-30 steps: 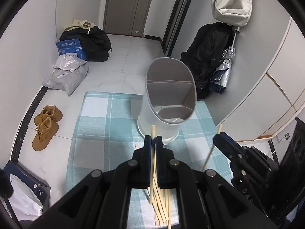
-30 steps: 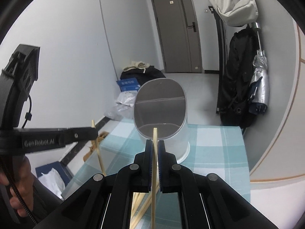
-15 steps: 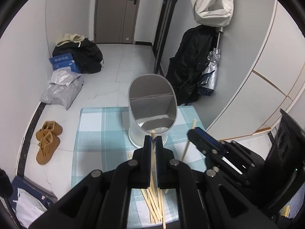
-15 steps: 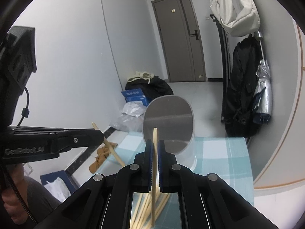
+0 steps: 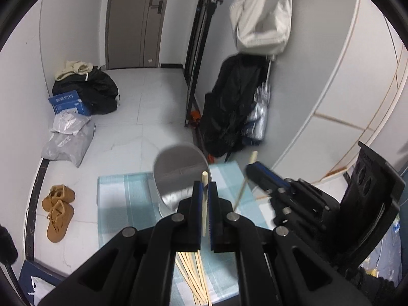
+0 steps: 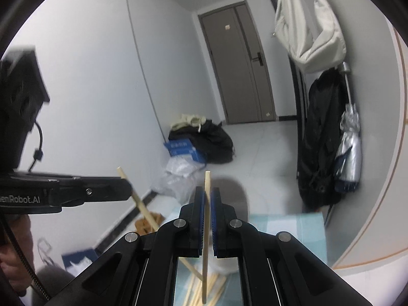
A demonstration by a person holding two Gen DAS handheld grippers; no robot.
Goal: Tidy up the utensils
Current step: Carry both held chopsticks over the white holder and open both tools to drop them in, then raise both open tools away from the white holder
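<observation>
My left gripper (image 5: pixel 204 186) is shut on a wooden chopstick (image 5: pixel 204 204) that stands upright between its pads, high above the table. My right gripper (image 6: pixel 208 193) is shut on another chopstick (image 6: pixel 206 229); it shows at the right of the left wrist view (image 5: pixel 257 169) with its stick (image 5: pixel 243 186) slanting down. The left gripper (image 6: pixel 122 190) and its stick (image 6: pixel 142 204) show in the right wrist view. A grey oval utensil holder (image 5: pixel 181 173) stands on the checked cloth (image 5: pixel 119 204) below. A pile of loose chopsticks (image 5: pixel 193 278) lies on the cloth near me.
The table's far edge is just beyond the holder. On the floor beyond lie brown shoes (image 5: pixel 58 211), grey bags (image 5: pixel 68 137), a blue box (image 5: pixel 68 103) and a black bag (image 5: pixel 94 89). A black coat (image 5: pixel 229 107) and an umbrella hang at the right wall.
Both grippers have risen with their chopsticks, so the holder and cloth look smaller and farther below. The right gripper has stayed to the right of the left one.
</observation>
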